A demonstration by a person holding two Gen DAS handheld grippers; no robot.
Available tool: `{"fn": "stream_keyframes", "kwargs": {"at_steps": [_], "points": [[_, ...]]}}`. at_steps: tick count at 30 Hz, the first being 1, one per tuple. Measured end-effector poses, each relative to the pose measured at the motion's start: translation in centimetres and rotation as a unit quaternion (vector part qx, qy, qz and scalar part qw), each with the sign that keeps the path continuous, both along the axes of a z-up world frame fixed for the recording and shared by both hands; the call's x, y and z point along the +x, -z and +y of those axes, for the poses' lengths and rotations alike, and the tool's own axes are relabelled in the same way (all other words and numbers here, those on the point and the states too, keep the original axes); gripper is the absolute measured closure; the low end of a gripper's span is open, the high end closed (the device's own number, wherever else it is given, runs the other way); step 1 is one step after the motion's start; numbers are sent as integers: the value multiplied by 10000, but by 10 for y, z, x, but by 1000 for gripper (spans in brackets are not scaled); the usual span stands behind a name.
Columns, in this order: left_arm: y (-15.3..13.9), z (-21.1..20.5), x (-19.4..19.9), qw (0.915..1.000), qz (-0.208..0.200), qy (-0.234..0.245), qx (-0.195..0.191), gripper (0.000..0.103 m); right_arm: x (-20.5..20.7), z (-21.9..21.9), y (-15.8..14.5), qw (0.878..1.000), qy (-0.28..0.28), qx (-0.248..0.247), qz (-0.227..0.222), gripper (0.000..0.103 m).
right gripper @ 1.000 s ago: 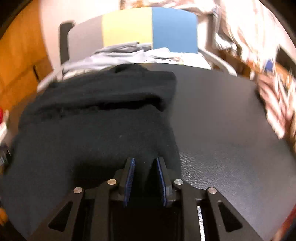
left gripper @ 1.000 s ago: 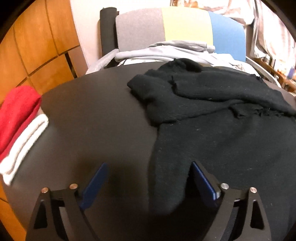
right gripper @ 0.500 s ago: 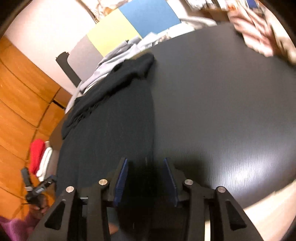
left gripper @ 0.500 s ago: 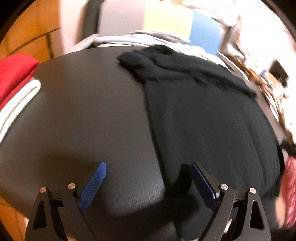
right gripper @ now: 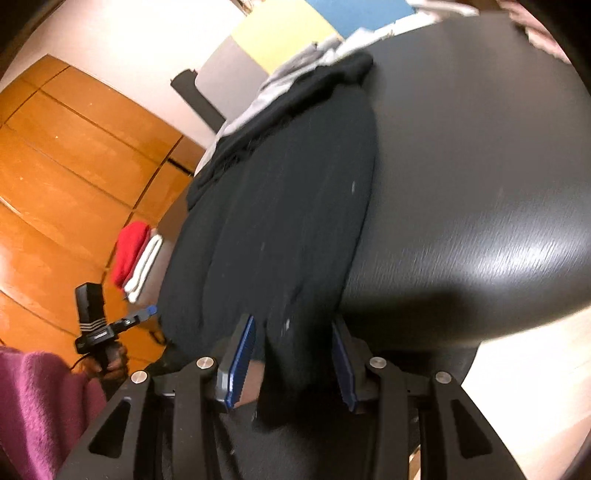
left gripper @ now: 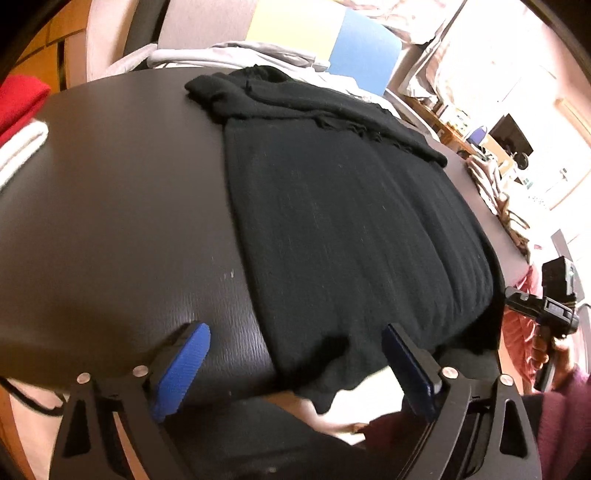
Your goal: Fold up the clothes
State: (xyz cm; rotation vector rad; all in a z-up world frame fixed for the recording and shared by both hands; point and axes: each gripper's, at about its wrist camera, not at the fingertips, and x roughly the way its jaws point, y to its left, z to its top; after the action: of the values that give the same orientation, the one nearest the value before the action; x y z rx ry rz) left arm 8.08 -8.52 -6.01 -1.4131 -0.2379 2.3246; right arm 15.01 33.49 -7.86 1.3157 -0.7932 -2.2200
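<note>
A black knit garment lies spread flat on the dark table, its sleeves bunched at the far end and its hem drooping over the near edge. My left gripper is open at that edge, with the hem's left corner lying loosely between its blue fingers. In the right wrist view the garment runs away from my right gripper. That gripper is open too, and the hem's right corner hangs between its fingers without being pinched.
A folded red and white stack sits at the table's left side. Behind the table a chair with a grey, yellow and blue back carries grey clothes. Orange wood panels line the left; clutter fills the right.
Both grippers have pulled back to the near table edge. The right gripper, shut on the cloth a second ago, has opened. The garment now lies smoothed out, hem over the edge.
</note>
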Motion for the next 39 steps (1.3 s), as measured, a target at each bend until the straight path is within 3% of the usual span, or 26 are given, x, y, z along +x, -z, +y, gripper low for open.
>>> {"fn": "stream_keyframes", "kwargs": {"at_steps": [6,8,13,17,18,19,21,23,25,30,32,39], "points": [[0,12,9,9988,-242,391,182,22,-2,-16,10,9990,-357,164,-195,62],[0,16,12,9978,-325,527,240,32,-5,-20,11,9988,-378,172,-249,61],[6,30,7,9959,-533,702,193,33,-4,-16,12,9990,-298,-125,-311,61],[7,33,6,9957,-526,752,143,33,-4,-16,8,9992,-262,-186,-252,75],[7,33,8,9957,-504,773,113,33,-6,-18,7,9993,-256,-114,-263,87],[8,34,8,9958,-489,776,63,39,-7,-19,6,9993,-248,-32,-285,94],[8,30,6,9967,-476,663,-21,55,-9,-19,5,9993,-189,-18,-314,95],[8,18,2,9970,-564,493,211,97,-9,-16,5,9994,-98,-133,-315,96],[9,13,1,9953,-672,498,479,97,-8,-10,5,9990,4,-316,-320,96],[-7,22,9,9952,-253,780,529,97,-2,2,0,9979,148,-578,-231,96],[-8,18,9,9949,-282,774,580,97,1,2,-2,9978,136,-605,-237,96],[-27,-18,18,9889,-387,429,1370,97,13,-10,-24,9907,-215,-1341,-2,98]]}}
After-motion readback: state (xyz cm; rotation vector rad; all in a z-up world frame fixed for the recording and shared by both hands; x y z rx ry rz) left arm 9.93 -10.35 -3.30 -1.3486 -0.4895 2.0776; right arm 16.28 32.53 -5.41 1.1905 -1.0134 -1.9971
